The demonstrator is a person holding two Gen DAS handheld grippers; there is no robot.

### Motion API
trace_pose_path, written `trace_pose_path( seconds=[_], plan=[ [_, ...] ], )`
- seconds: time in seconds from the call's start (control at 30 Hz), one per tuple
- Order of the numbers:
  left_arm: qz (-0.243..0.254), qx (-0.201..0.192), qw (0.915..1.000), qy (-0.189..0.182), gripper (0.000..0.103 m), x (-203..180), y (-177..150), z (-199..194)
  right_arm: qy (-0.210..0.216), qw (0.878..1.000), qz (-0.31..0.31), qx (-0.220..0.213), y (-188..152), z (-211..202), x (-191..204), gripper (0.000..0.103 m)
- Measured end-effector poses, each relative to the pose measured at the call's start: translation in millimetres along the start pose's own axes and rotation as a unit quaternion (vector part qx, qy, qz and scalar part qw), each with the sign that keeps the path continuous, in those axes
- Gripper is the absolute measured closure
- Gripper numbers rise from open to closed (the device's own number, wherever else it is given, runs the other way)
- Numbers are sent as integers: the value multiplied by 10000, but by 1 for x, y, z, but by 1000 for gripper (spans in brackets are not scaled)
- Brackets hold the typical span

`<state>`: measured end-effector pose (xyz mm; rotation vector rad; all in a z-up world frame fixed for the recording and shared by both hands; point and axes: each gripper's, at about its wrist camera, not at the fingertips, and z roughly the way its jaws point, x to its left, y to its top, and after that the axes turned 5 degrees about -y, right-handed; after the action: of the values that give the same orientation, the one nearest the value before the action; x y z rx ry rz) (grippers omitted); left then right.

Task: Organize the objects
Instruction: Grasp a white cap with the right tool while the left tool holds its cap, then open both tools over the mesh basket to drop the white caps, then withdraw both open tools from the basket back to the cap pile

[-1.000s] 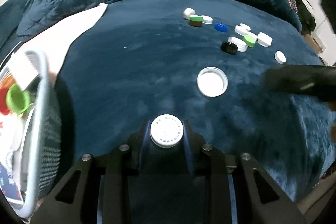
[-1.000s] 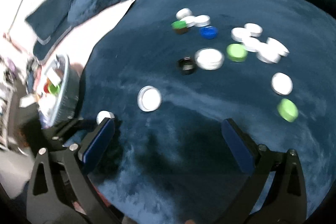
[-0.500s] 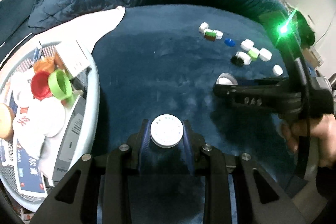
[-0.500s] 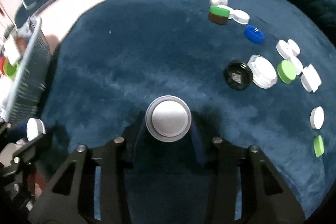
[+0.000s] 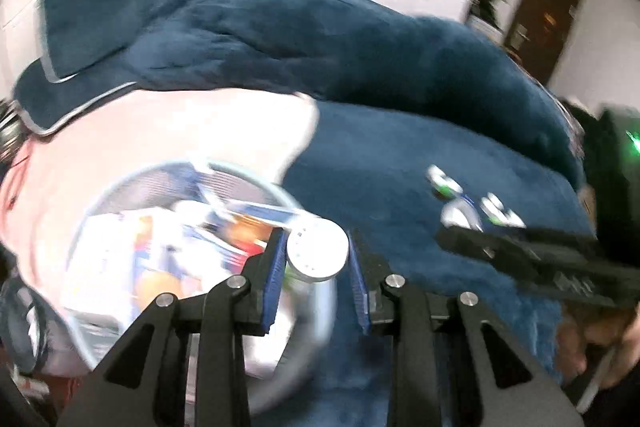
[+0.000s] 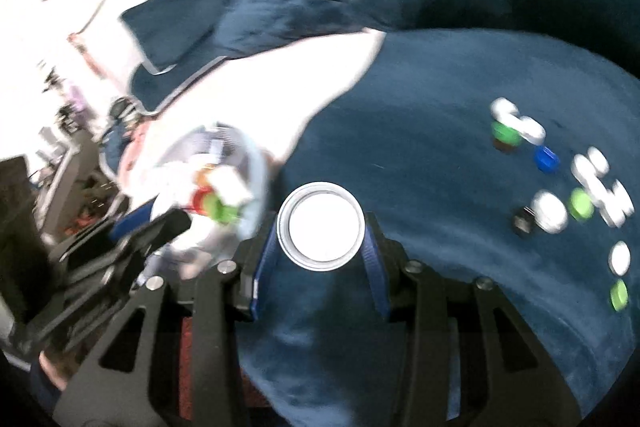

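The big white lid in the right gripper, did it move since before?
Yes. The big white lid, pinched in the right gripper, has left the blue blanket and gone left, toward the basket, away from the loose caps.

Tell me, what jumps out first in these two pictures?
Each tool holds a round white lid between its blue pads: the left tool grips a dotted white cap at the edge of a cluttered basket, and the right tool grips a larger white lid over the dark blue blanket. Farther right on that blanket lies a scatter of small caps, white, green, blue and black.
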<state>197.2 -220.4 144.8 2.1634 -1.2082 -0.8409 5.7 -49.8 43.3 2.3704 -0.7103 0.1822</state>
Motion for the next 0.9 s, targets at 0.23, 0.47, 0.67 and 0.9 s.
trace_pose_path(
  seconds=[0.23, 0.47, 0.67, 0.9],
  plan=[
    [-729, -283, 9958, 473, 72, 84, 39, -8, 671, 9962, -551, -4, 42, 35, 82, 61],
    [-1056, 9, 9920, 689, 15, 114, 46, 23, 1157, 9927, -327, 69, 57, 69, 95, 26],
    [-1060, -30, 9902, 914, 4, 109, 32, 13, 744, 9969, 144, -193, 49, 51, 59, 5],
    [-521, 4, 9940, 960, 4, 68, 27, 10, 346, 9987, 349, -149, 40, 30, 22, 0]
  ],
)
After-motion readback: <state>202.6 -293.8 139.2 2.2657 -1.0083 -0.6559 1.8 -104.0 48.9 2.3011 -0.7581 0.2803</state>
